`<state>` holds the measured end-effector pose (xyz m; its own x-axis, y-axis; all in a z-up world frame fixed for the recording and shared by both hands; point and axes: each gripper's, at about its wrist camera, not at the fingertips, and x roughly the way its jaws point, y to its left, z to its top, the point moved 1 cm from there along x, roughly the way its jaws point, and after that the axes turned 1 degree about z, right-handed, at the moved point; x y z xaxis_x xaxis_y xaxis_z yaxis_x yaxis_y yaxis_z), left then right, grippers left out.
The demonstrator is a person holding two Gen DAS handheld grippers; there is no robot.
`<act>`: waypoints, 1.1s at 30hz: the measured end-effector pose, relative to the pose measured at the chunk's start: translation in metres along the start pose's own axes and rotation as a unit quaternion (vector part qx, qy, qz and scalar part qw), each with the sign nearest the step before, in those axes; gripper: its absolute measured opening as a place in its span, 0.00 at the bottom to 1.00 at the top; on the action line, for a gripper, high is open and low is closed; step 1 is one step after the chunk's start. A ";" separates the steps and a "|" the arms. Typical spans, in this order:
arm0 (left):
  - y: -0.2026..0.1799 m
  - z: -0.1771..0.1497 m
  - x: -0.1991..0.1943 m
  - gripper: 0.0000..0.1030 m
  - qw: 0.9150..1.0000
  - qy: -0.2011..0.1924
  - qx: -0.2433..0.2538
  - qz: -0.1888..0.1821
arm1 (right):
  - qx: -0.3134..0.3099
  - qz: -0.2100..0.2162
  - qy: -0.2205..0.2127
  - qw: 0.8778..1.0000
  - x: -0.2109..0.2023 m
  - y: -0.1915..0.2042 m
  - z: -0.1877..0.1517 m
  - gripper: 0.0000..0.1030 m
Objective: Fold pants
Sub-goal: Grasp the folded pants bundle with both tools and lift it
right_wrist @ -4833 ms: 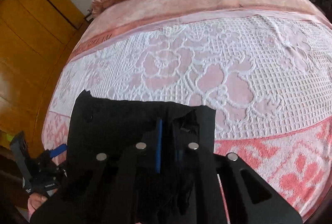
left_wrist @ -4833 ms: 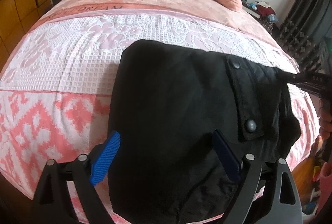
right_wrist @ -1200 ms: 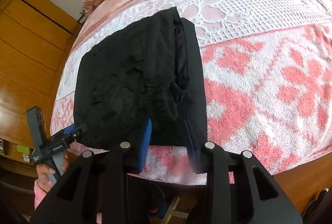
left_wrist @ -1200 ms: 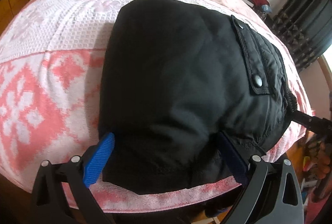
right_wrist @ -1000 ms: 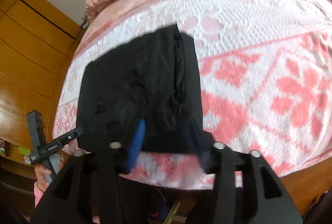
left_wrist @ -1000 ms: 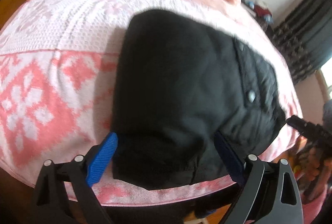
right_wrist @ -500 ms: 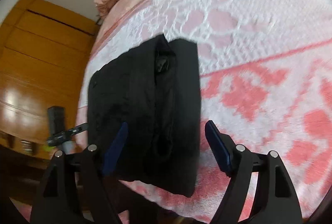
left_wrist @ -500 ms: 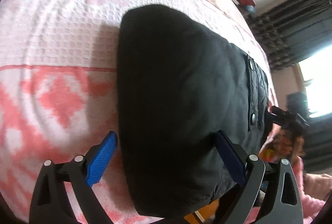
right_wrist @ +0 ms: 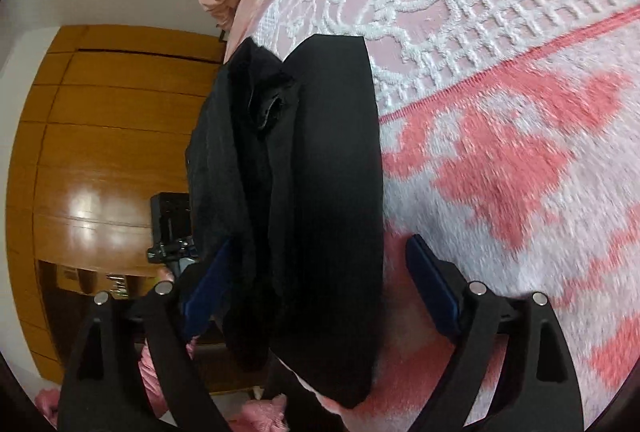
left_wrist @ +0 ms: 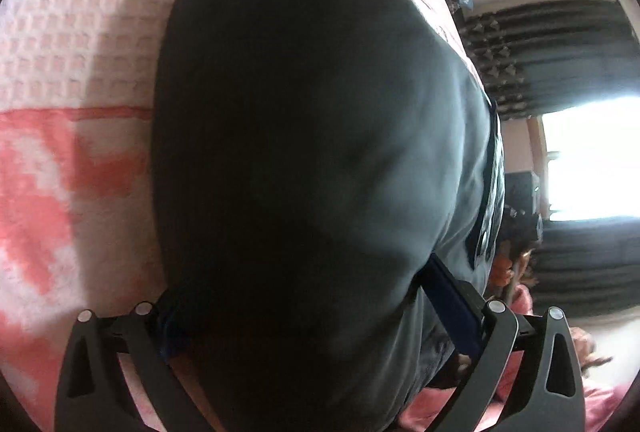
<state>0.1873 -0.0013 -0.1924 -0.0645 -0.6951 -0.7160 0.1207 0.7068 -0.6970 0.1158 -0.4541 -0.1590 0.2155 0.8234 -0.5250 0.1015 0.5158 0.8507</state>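
Left wrist view: folded black pants [left_wrist: 304,160] fill the centre of the frame, lying on the pink-and-white bedspread [left_wrist: 76,44]. Left gripper [left_wrist: 316,316] sits at the bottom edge, jaws spread wide around the near end of the bundle. Right pad [left_wrist: 452,304] shows clear of the cloth's side; the left pad is mostly hidden under the fabric, so contact there can't be confirmed. Reads as released, not clamped. Dark curtains [left_wrist: 560,44] and a bright window at right; a snap-flap pocket runs down the pants' right edge.

Right wrist view: same pants [right_wrist: 320,172] seen end-on, layers stacked, running from upper centre down to the bottom edge, hanging slightly over the bed's near edge. Right gripper [right_wrist: 316,284] straddles them at the bottom, jaws just been opening, now wide. Left pad [right_wrist: 208,288] lies against or just beside the cloth's left layer; right pad [right_wrist: 432,292] stands apart over the bedspread [right_wrist: 500,72]. Pants between the jaws, not pinched. Wooden wardrobe [right_wrist: 100,136] at left, the other gripper [right_wrist: 172,232] partly visible beside the pants.
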 end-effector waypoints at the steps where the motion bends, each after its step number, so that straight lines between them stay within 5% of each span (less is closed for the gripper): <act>1: 0.001 0.002 0.001 0.97 1.000 0.001 -0.005 0.000 | 0.004 0.005 -0.001 1.000 0.003 0.000 0.005 0.86; 6: -0.003 -0.001 -0.006 0.96 1.000 -0.005 -0.001 -0.015 | -0.016 0.010 0.020 1.000 0.017 0.015 0.016 0.82; 9: -0.007 -0.004 -0.016 0.96 0.998 -0.019 0.005 -0.052 | -0.047 -0.012 0.022 0.999 0.013 0.022 0.011 0.71; 17: 0.004 0.006 -0.001 0.97 0.998 -0.004 -0.043 -0.045 | -0.014 0.031 0.002 0.999 -0.002 0.005 0.003 0.40; 21: 0.010 0.007 -0.010 0.93 0.996 -0.023 -0.070 -0.056 | -0.021 0.033 -0.009 0.999 -0.010 0.008 -0.010 0.36; 26: 0.005 0.006 -0.028 0.50 0.993 -0.044 -0.081 -0.068 | -0.042 0.013 -0.020 0.999 -0.017 0.025 -0.019 0.32; 33: -0.009 0.006 -0.049 0.31 0.990 -0.088 -0.066 -0.083 | -0.088 -0.004 -0.039 0.995 -0.038 0.058 -0.021 0.30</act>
<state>0.1953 0.0258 -0.1512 0.1024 -0.8075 -0.5809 -0.0076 0.5833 -0.8122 0.0932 -0.4507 -0.0897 0.2905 0.8021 -0.5217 -0.0660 0.5607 0.8254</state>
